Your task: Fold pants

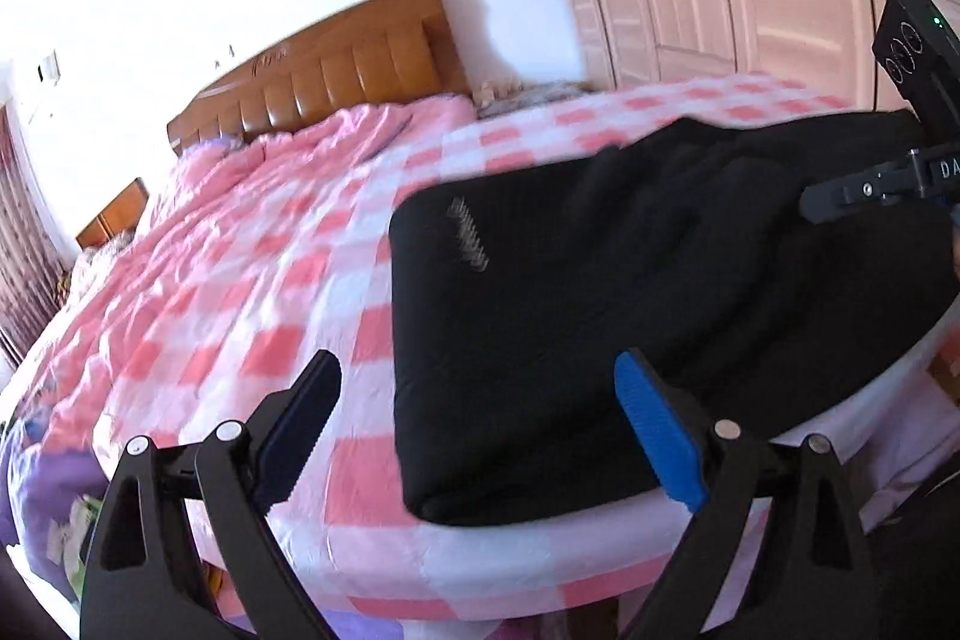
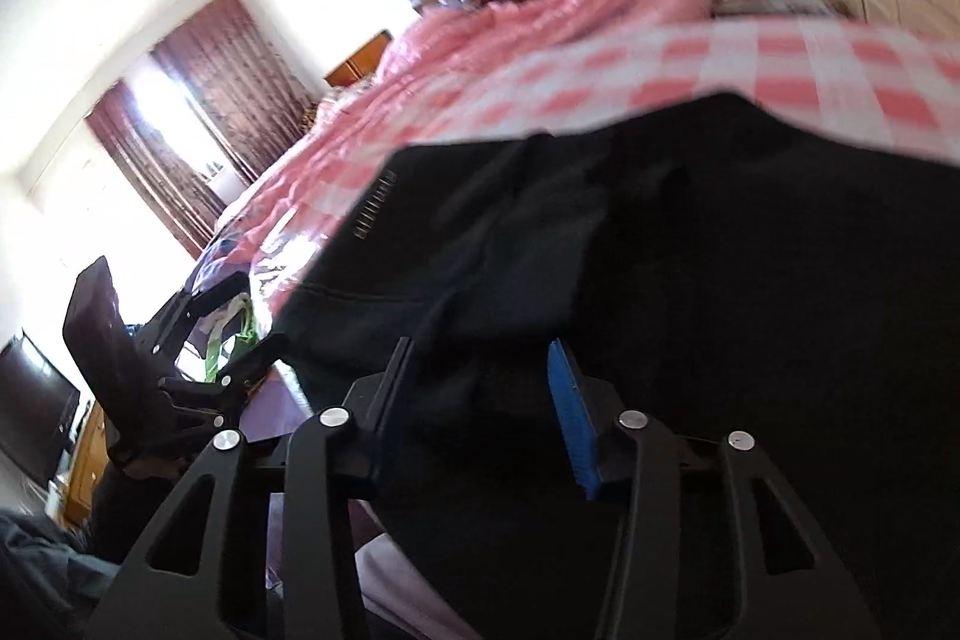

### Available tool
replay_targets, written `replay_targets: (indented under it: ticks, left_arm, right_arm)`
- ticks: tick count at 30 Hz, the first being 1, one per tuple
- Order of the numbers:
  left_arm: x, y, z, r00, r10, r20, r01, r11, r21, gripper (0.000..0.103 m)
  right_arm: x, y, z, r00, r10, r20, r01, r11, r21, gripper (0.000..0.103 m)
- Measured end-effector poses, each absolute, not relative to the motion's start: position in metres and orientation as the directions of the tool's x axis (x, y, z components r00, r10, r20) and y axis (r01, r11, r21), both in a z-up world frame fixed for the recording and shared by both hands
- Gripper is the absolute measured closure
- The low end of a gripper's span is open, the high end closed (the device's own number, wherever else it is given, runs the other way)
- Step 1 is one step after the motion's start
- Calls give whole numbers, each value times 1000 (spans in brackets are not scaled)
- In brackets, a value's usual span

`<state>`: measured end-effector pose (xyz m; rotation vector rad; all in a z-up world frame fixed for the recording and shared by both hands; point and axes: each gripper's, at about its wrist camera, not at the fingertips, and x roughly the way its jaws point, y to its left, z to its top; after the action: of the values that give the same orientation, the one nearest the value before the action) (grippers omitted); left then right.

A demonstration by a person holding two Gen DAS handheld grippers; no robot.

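The black pants (image 1: 600,292) are lying folded into a thick rectangular bundle on the pink checked bed (image 1: 288,316), at the edge nearest the person, directly ahead of both grippers. The left gripper (image 1: 477,409) is standing spread wide with nothing between its fingers; the near left corner of the bundle is sitting just ahead of it, toward its blue-padded finger, and the other finger is hanging over bare bedding. The right gripper (image 2: 480,388) is standing half spread over the right part of the bundle; dark cloth is filling the gap between its fingers, but motion blur is hiding whether the pads are pressing on it, so a pinch cannot be confirmed. Judged from the compact shape, the task is sitting at a late fold or at the regrasp before one more fold. The next move is calling for each gripper to take one near corner through all layers, lift the near edge evenly, and carry it across without letting the layers slide apart. The long axis of the bundle is running crosswise to the left gripper, from just ahead of it away to its right, roughly along the bed edge. The left short end, carrying a small pale printed mark, is facing the open bedding and, farther off, the wooden headboard (image 1: 336,70).
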<state>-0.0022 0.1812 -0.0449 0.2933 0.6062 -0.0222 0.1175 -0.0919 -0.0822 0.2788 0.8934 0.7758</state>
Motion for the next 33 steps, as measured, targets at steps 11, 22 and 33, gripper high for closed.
replay_targets:
  ticks: [11,22,33]
  left_arm:
    - [8,186,-66,798,19,-603,146,964,223,28]
    - [1,178,-65,787,-30,-616,219,947,233,54]
    - [-3,175,-77,757,-13,-654,252,928,273,19]
  right_arm:
    - [120,-75,-55,472,695,-542,-502,717,483,95]
    - [104,-108,-84,458,677,-575,-428,736,525,95]
    - [104,-122,-97,443,695,-567,-390,718,576,73]
